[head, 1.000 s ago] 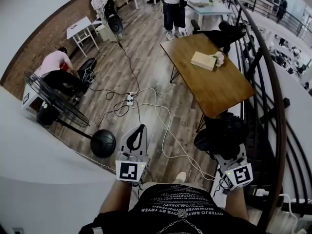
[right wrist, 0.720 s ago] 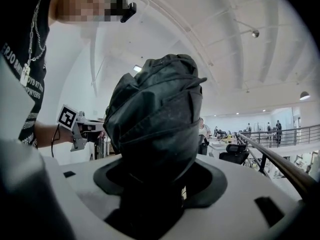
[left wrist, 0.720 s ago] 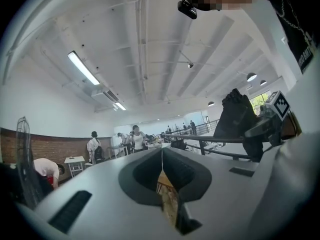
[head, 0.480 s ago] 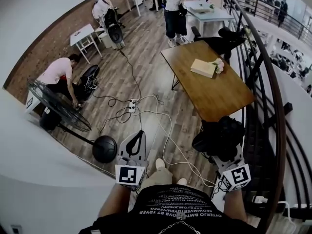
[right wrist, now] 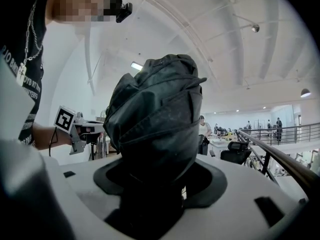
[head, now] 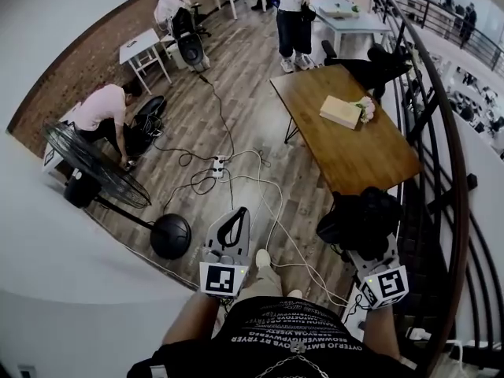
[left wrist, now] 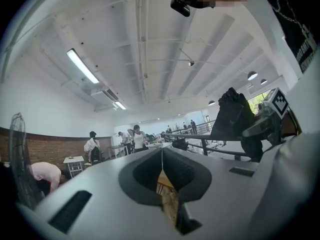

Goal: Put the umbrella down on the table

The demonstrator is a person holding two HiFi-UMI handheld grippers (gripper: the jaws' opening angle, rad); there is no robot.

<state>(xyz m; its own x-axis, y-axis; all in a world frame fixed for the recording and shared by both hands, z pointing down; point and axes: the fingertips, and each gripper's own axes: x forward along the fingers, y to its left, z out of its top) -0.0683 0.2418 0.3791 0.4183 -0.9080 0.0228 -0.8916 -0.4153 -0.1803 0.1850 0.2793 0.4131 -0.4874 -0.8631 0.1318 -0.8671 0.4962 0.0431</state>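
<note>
Starting nearest the person, the right gripper [head: 368, 241] is seen clamped on a folded black umbrella [head: 361, 217]. The bundled fabric fills the gap between the widely spread jaws and rises above them. The umbrella is held in the air at the person's right side, over the floor and short of the table's near end. The left gripper [head: 234, 219] is held level beside it, well apart from the umbrella, with its jaws pressed together and nothing between them.

Further out, white cables [head: 264, 191] are strewn across the wooden floor [head: 236, 93] ahead of the person. Beyond them a wooden table [head: 370, 160] is set, its near half bare. A tan book-like block [head: 339, 111] and a small bunch of pale flowers [head: 365, 110] are placed toward its far half.

The task is judged to be at the carrying stage, with nothing yet set down. The table remains to be reached, the umbrella lowered onto the bare near half, and the right jaws released.
</note>
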